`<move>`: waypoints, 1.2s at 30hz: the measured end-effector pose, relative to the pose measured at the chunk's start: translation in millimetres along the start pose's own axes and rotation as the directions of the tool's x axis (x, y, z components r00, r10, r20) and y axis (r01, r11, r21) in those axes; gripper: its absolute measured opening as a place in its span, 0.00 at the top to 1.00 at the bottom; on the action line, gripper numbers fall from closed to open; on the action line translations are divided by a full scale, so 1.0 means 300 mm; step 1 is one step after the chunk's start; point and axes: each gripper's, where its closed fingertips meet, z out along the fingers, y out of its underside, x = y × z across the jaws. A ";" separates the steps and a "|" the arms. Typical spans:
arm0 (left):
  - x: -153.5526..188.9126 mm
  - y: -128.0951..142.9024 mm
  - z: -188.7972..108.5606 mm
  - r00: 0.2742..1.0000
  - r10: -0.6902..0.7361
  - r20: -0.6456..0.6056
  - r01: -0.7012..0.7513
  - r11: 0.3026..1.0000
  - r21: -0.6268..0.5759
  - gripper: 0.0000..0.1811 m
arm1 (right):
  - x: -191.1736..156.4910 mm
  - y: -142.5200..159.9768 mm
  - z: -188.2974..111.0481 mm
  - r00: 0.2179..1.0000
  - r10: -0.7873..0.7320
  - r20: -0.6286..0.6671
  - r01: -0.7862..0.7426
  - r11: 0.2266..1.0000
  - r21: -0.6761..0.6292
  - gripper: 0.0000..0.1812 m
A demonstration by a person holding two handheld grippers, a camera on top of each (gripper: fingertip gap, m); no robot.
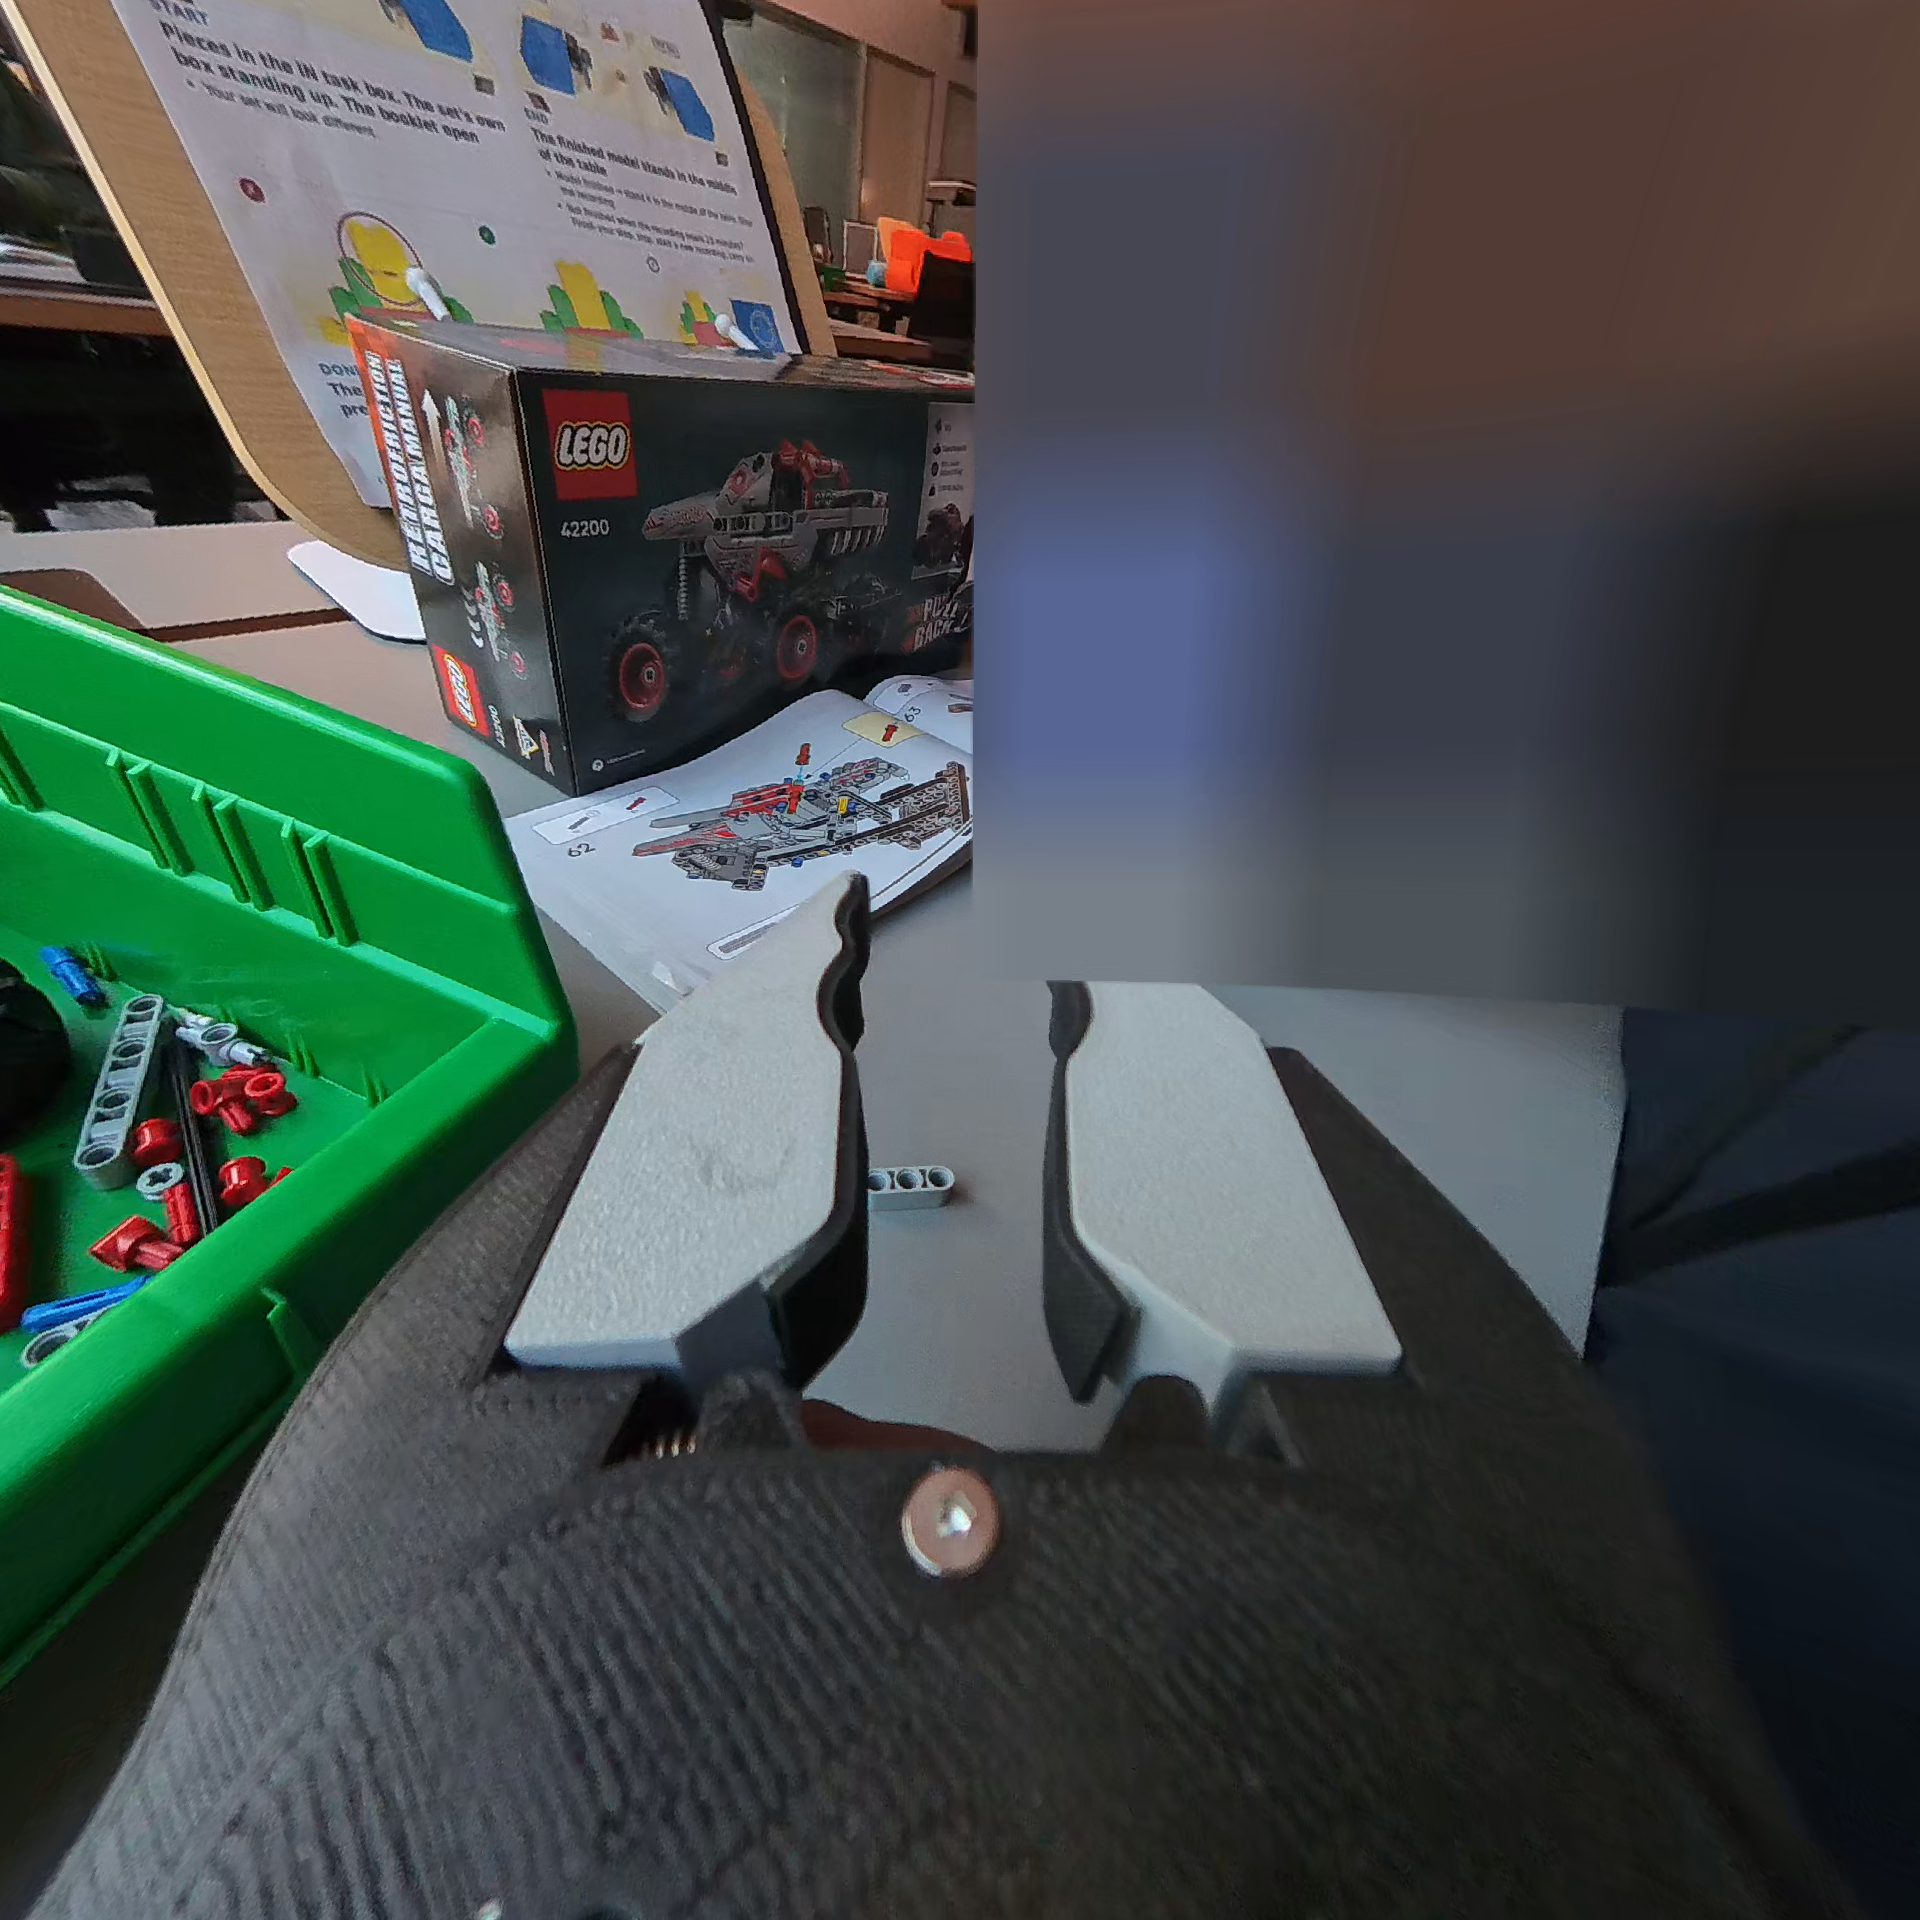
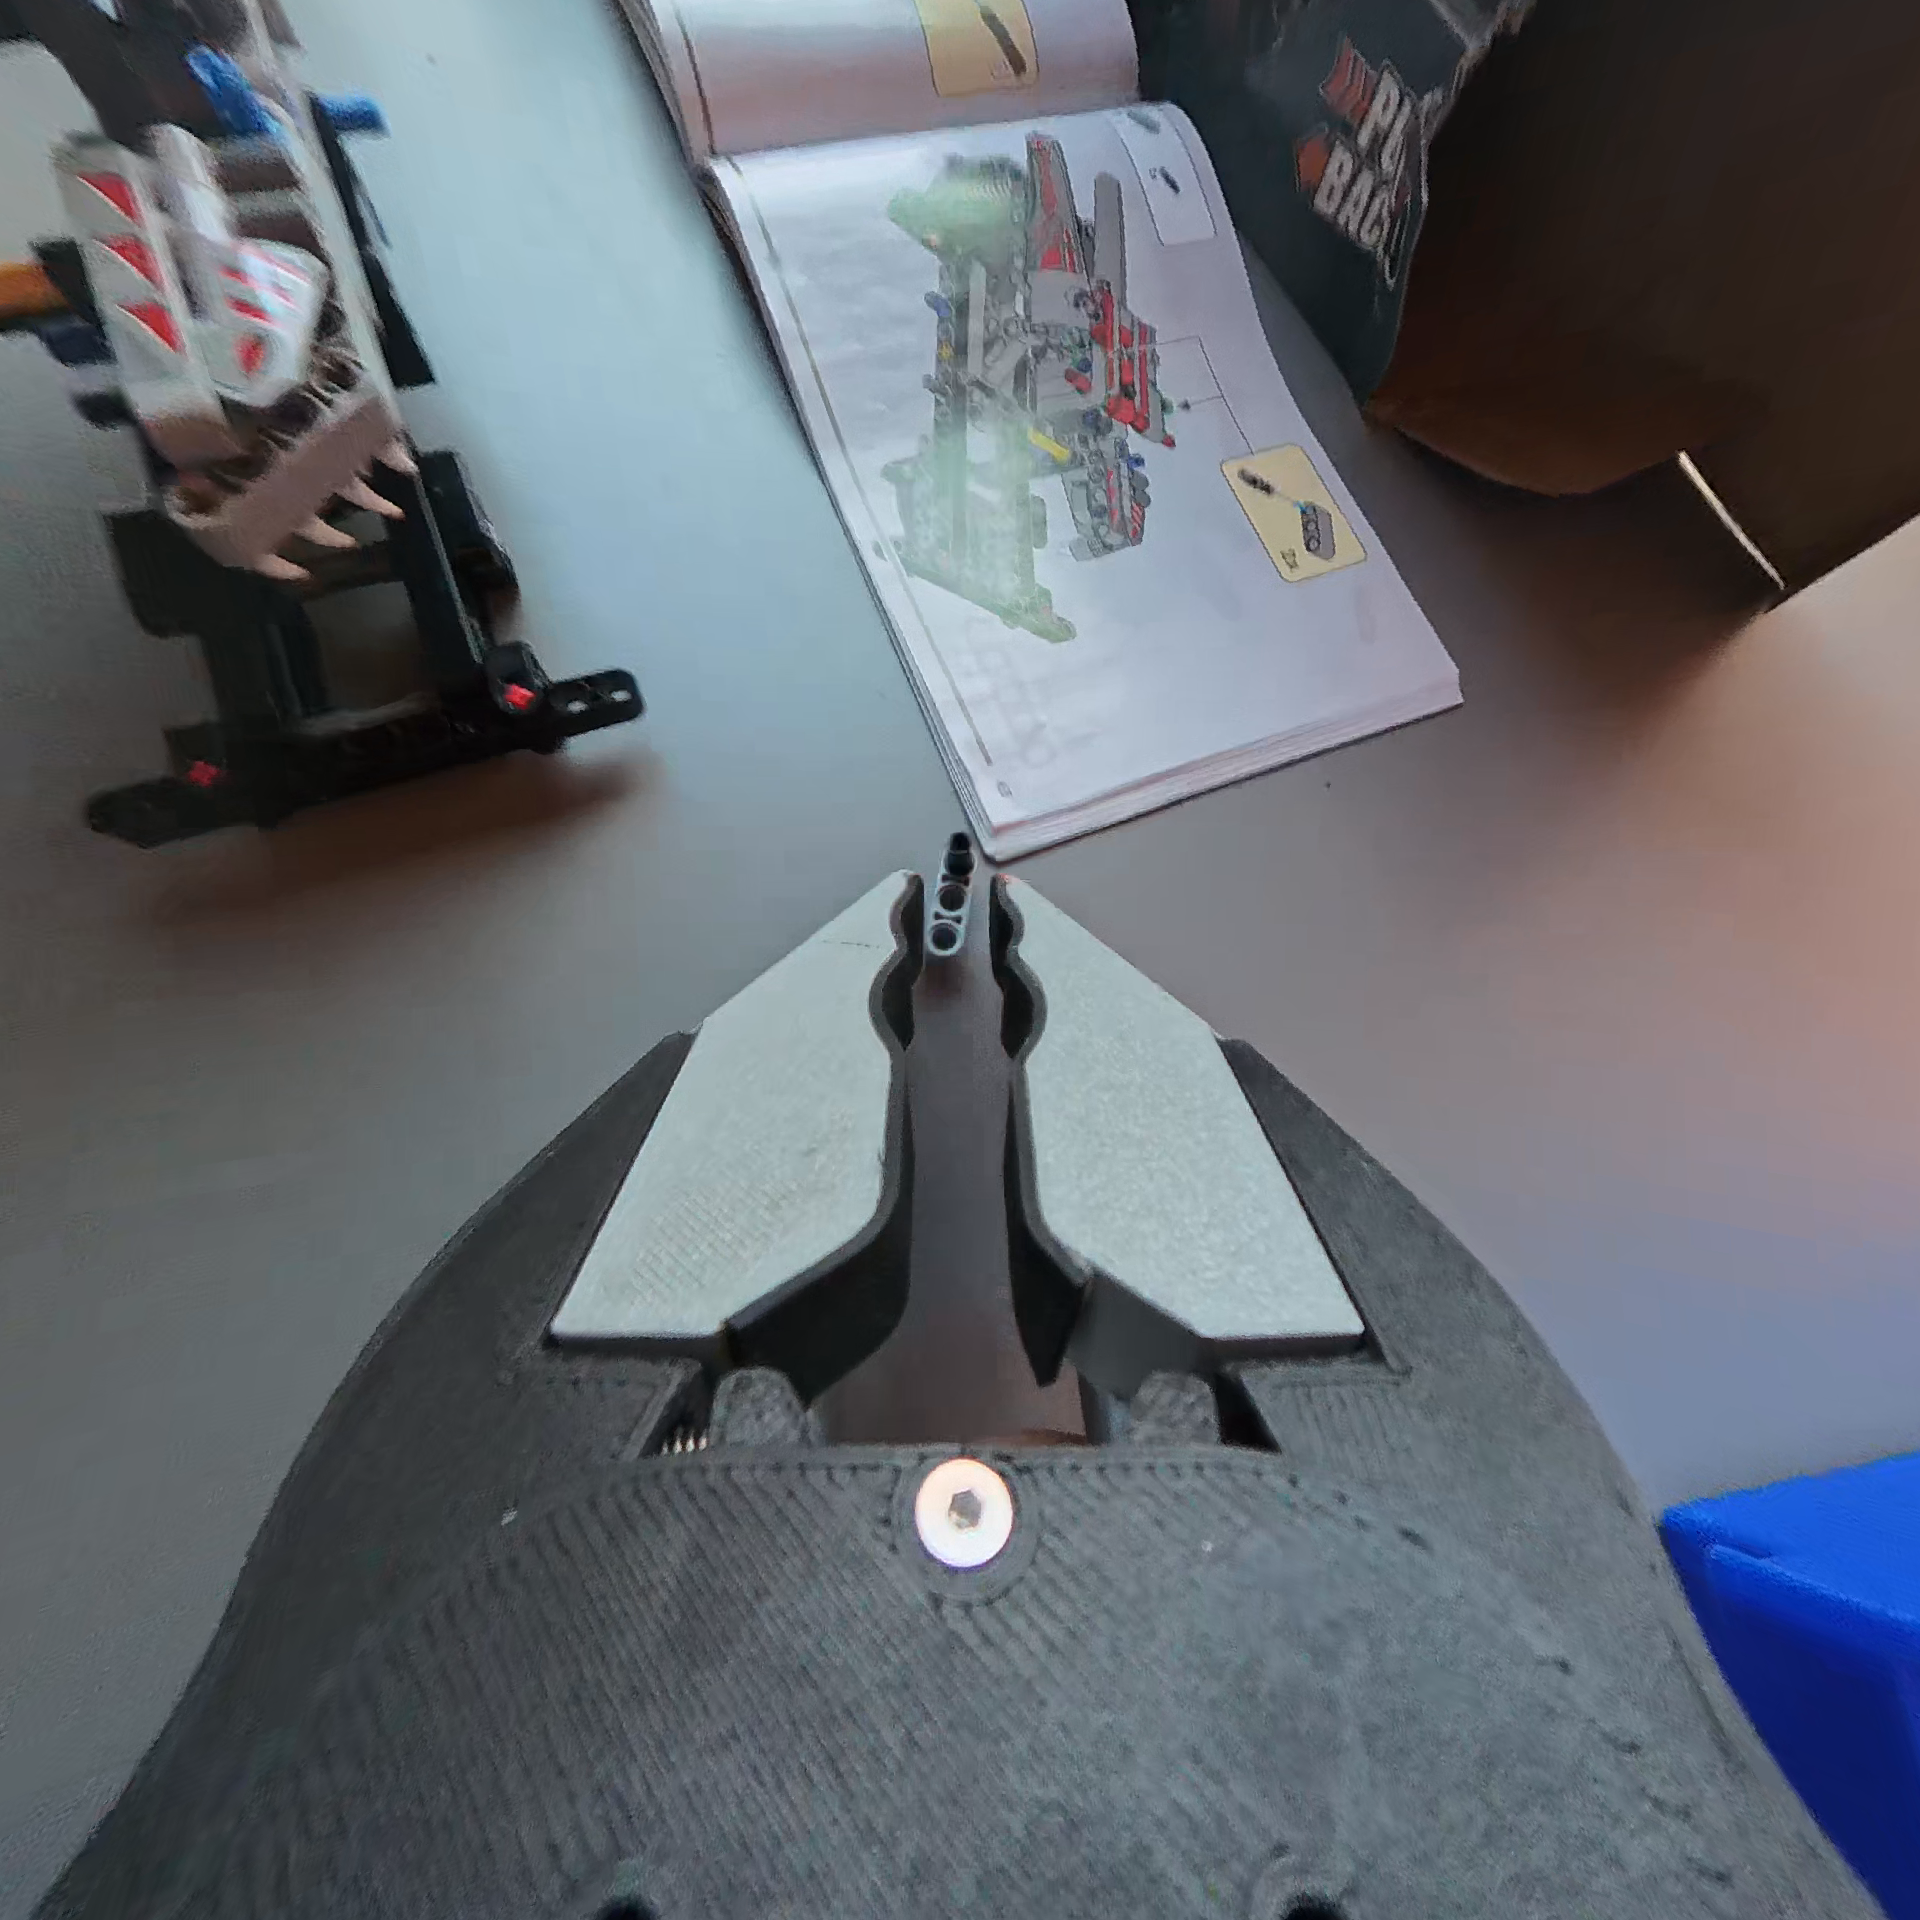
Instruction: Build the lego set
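Right tongs [image 2: 954,914] grip a small grey beam [image 2: 948,928] w/ a black pin at the tips, just above the desk [image 2: 1351,1039], near the open booklet [image 2: 1091,468]. Left tongs [image 1: 961,997] are open, empty; another grey beam [image 1: 911,1184] lies on desk between the jaws. Half-built model [image 2: 291,468] stands at left; green bin [image 1: 312,935] holds loose pcs.
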 end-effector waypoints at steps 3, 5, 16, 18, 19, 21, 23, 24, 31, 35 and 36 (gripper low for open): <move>0.006 0.001 0.001 1.000 0.027 0.008 -0.027 1.000 -0.001 0.83 | -0.012 0.010 -0.003 1.000 -0.011 0.003 0.011 1.000 -0.012 0.95; 0.010 0.003 0.003 0.999 0.041 0.009 -0.041 0.999 -0.007 0.83 | -0.019 0.035 0.002 1.000 -0.015 0.004 0.015 0.999 -0.046 0.94; 0.000 -0.008 -0.006 0.998 0.048 0.044 -0.049 0.999 0.019 0.83 | -0.058 -0.094 -0.126 0.998 -0.043 -0.040 0.050 0.978 0.200 0.92; 0.000 -0.014 -0.012 0.997 0.058 0.054 -0.060 0.998 0.033 0.83 | -0.106 -0.144 -0.150 0.998 -0.056 -0.002 0.054 0.957 0.286 0.92; 0.002 -0.016 -0.014 0.996 0.064 0.055 -0.066 0.997 0.039 0.83 | -0.132 -0.158 -0.153 0.998 -0.067 0.016 0.059 0.950 0.306 0.92; 0.004 -0.020 -0.017 0.996 0.070 0.059 -0.073 0.996 0.047 0.84 | -0.174 -0.170 -0.146 0.995 -0.098 0.023 0.085 0.944 0.319 0.91; -0.003 -0.021 -0.017 0.995 0.068 0.074 -0.072 0.996 0.048 0.84 | -0.229 -0.199 -0.144 0.990 -0.129 0.050 0.104 0.928 0.357 0.91; -0.005 -0.021 -0.018 0.994 0.068 0.080 -0.072 0.996 0.048 0.84 | -0.254 -0.212 -0.142 0.988 -0.140 0.067 0.105 0.922 0.373 0.91; -0.008 -0.021 -0.017 0.993 0.076 0.096 -0.081 0.996 0.047 0.84 | -0.320 -0.255 -0.114 0.978 -0.183 0.101 0.130 0.911 0.392 0.85; -0.002 -0.025 -0.015 0.993 0.078 0.085 -0.083 0.995 0.056 0.84 | -0.315 -0.265 -0.106 0.979 -0.181 0.090 0.132 0.908 0.398 0.82; -0.001 -0.024 -0.012 0.994 0.078 0.082 -0.083 0.995 0.053 0.84 | -0.315 -0.266 -0.104 0.980 -0.178 0.092 0.128 0.908 0.398 0.81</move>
